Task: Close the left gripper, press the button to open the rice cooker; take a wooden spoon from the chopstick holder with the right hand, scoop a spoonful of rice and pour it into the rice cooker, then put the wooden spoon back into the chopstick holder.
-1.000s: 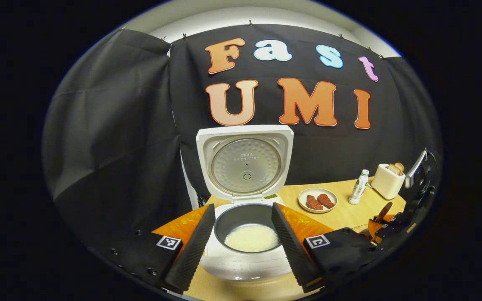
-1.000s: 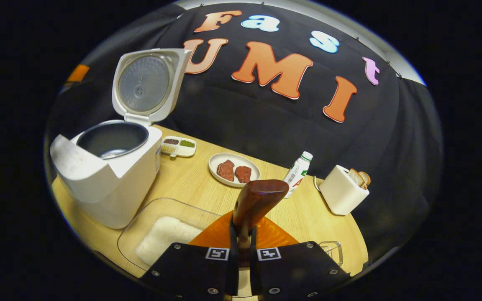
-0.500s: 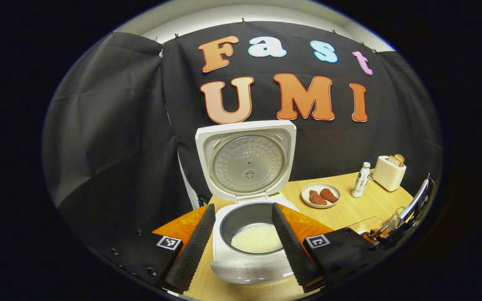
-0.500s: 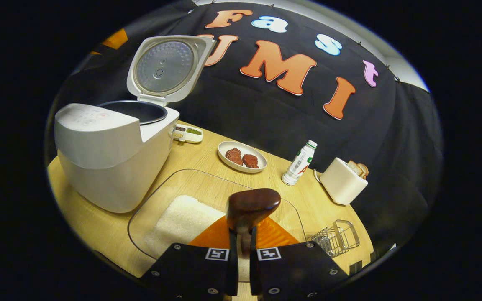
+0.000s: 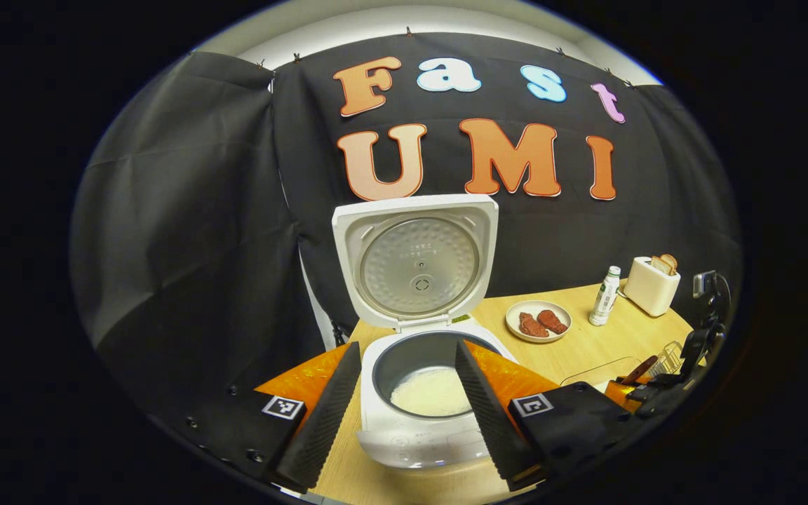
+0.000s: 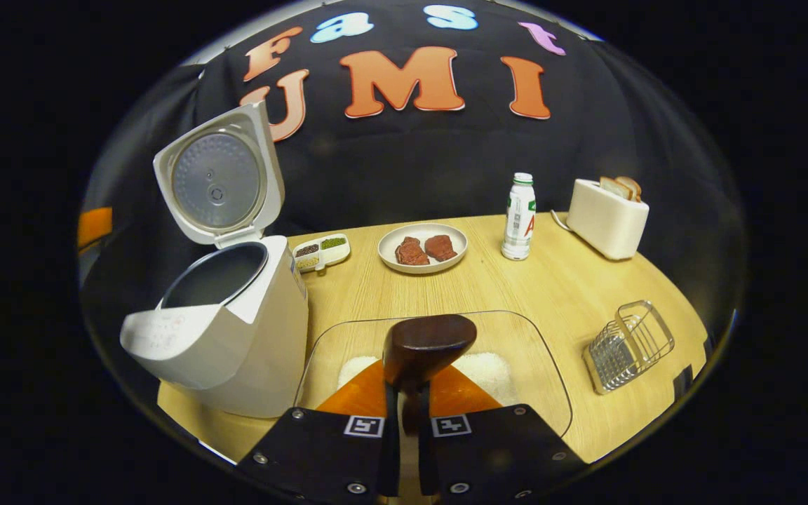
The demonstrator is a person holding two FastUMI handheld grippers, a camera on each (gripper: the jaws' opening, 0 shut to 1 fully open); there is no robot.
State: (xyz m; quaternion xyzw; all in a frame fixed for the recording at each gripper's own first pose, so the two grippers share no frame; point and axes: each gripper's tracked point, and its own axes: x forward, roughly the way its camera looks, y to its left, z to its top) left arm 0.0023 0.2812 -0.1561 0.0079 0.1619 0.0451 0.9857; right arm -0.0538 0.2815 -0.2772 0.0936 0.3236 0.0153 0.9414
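Wooden spoon (image 6: 428, 344) handle hidden between closed jaws.

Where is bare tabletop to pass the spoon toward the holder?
Bare wood lies between the clear rice tray and the plate of meat, running right past the bottle to the wire chopstick holder. Crowded: the rice cooker sits close beside the tray's left edge.

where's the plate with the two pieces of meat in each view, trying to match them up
Left gripper view: the plate of meat sits right of centre, on the table behind and right of the open rice cooker.
Right gripper view: the plate sits just above centre.
Shared landmark: the white bottle stands just right of it in both.
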